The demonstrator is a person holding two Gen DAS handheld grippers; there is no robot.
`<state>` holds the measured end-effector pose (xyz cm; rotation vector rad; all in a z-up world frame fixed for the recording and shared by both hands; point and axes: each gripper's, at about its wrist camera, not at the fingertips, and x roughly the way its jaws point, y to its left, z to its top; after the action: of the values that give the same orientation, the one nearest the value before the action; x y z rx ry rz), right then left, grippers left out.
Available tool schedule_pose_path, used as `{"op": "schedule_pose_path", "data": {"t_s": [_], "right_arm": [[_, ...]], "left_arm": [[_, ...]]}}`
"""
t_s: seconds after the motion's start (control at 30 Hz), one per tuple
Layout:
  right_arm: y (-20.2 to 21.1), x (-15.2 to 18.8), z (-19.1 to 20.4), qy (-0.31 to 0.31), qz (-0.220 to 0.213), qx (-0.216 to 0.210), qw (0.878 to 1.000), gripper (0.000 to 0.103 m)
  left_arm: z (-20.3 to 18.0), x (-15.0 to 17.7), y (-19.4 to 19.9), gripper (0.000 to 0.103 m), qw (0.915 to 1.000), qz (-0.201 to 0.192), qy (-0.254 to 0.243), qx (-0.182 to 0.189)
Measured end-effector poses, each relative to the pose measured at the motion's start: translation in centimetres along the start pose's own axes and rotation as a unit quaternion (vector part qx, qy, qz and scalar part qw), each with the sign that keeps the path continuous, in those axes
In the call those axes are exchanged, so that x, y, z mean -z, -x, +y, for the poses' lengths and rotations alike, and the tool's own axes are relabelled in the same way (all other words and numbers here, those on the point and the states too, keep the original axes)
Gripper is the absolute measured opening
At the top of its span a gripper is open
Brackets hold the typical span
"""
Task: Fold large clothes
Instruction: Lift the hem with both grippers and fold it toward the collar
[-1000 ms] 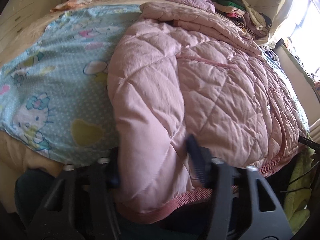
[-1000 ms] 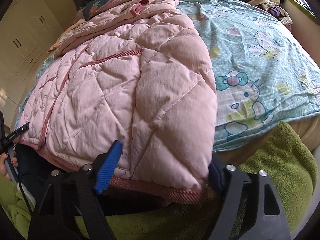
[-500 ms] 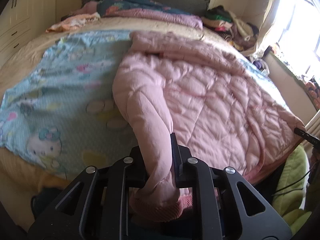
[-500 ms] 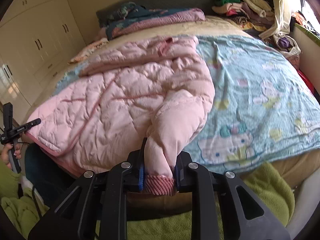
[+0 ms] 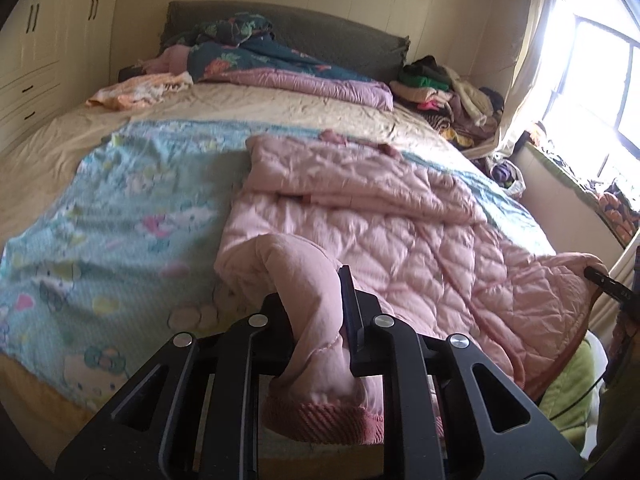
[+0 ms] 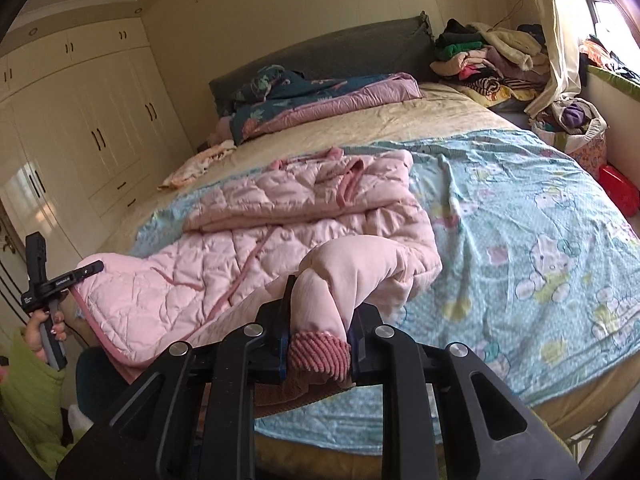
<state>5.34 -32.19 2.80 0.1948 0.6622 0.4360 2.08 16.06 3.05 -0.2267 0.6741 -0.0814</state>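
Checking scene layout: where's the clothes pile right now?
The clothes pile sits at the bed's far right corner in both wrist views, beside the grey headboard, under the curtain.

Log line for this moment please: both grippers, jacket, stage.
left gripper: shut on pink jacket hem | right gripper: shut on hem's other corner | hem corners raised off blue sheet | stage: fold not yet made

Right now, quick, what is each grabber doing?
Left gripper: shut on the pink quilted jacket, at a cuffed end.
Right gripper: shut on the jacket's other cuffed end.
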Motion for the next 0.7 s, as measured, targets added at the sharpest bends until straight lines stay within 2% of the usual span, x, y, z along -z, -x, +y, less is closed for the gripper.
{"op": "schedule_pose_path", "data": {"t_s": [0.43,0.7], "right_arm": [[-0.3,-5.2,-0.4,-0.019,-0.051,-0.011,0.998,0.018],[-0.6,-7.6,-0.5,-0.023,-0.068,-0.009,0.997,0.018]], "left_arm": [[0.0,-5.2,0.3,0.01,0.9988,-0.047,0.01,0.006],[0.3,-7.0,0.1,0.01,0.9983,-0.057,0.016,0.005]]}}
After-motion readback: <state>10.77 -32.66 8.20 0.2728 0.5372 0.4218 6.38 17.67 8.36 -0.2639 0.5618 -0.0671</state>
